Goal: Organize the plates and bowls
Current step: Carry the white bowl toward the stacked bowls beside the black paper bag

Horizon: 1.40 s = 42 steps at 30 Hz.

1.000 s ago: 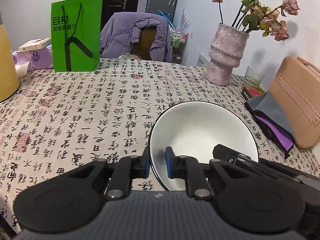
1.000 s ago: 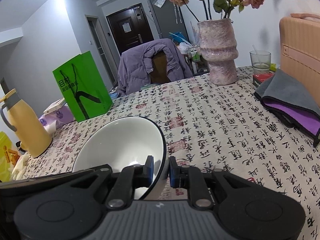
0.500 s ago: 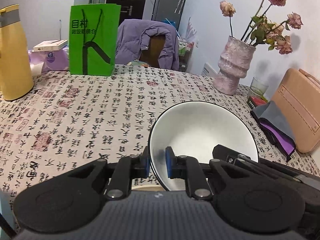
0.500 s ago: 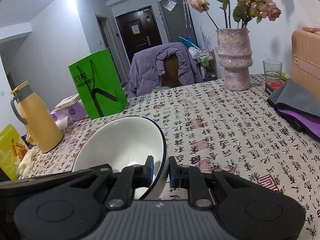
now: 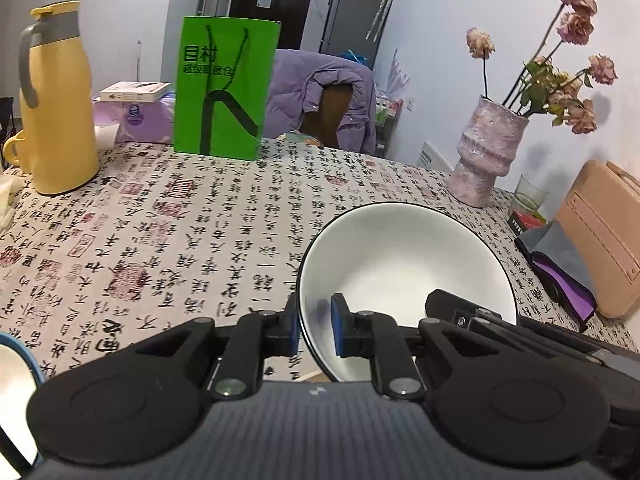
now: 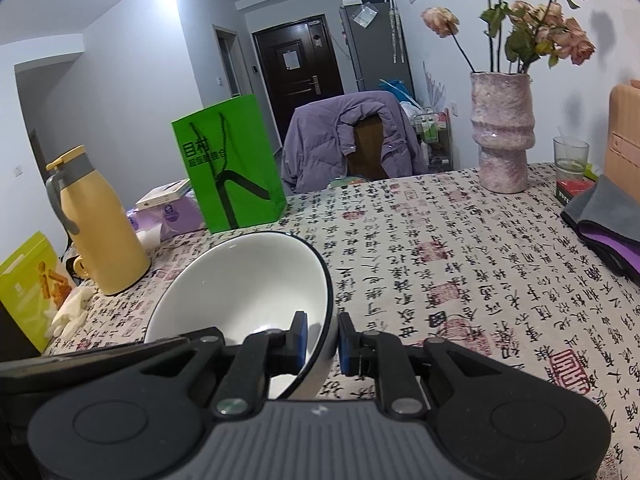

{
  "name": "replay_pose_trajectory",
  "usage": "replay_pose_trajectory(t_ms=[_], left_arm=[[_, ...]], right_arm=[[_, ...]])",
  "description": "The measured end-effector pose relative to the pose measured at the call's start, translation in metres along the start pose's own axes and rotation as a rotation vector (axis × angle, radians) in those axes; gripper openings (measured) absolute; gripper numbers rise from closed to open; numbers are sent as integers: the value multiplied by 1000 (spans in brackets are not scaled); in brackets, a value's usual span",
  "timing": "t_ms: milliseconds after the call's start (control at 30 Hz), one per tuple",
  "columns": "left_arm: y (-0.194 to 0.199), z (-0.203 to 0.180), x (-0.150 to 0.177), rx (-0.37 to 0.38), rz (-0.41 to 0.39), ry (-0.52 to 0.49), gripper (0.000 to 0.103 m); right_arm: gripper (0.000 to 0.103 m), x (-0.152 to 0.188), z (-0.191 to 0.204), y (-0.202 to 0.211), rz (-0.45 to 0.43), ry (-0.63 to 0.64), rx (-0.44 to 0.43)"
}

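Note:
A white bowl with a thin black rim (image 5: 404, 264) hangs tilted above the patterned tablecloth (image 5: 160, 240), carried by both grippers. My left gripper (image 5: 314, 320) is shut on the bowl's left rim, one pad inside and one outside. My right gripper (image 6: 323, 336) is shut on the opposite rim of the same bowl (image 6: 248, 280). The right gripper's black body (image 5: 460, 312) shows behind the bowl in the left wrist view. A blue-rimmed white dish (image 5: 16, 380) peeks in at that view's lower left corner.
A yellow jug (image 5: 56, 100), a green paper bag (image 5: 224, 88) and tissue packs stand at the table's far left. A pink vase with dried roses (image 5: 486, 152), a glass, a grey-purple cloth (image 5: 560, 264) and a tan case (image 5: 600, 232) line the right side.
Both grippers carried the bowl leftward and slightly up. The jug and bag slid into fuller view, and the blue-rimmed dish appeared at the left wrist view's corner. The grips are unchanged.

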State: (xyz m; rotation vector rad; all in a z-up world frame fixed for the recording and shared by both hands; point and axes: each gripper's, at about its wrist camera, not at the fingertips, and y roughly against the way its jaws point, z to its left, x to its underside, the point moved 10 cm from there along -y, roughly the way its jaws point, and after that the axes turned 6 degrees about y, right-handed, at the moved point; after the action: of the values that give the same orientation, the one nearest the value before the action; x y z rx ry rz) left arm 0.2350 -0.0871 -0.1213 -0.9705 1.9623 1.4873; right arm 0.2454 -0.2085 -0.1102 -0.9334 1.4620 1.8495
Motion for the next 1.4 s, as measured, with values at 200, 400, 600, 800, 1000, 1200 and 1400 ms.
replay_pose_trajectory(t_ms=[200,400,600,800,1000,1200,1400], left_arm=[[11,21,-3,-10,-16,19,15],[22,42,-5,-22,-31,33,15],[34,64,-8,-35,-47,48,15],[47,82,-9,-45,-62,62,15],[59,100,-10,-58,-77,80,15],[70,117,-9,-65,-87,97,15],[80,132,-7,-81,-99,106,15]], right_arm=[[15,3,24,2,-1,19,-16],[15,5,47,3,-3,35,-35],[15,6,71,4,-3,49,-55],[15,9,91,10,-6,60,-74],[15,11,114,13,-5,82,-88],[15,13,133,17,-9,103,-99],[15,16,150,21,-14,115,-116]])
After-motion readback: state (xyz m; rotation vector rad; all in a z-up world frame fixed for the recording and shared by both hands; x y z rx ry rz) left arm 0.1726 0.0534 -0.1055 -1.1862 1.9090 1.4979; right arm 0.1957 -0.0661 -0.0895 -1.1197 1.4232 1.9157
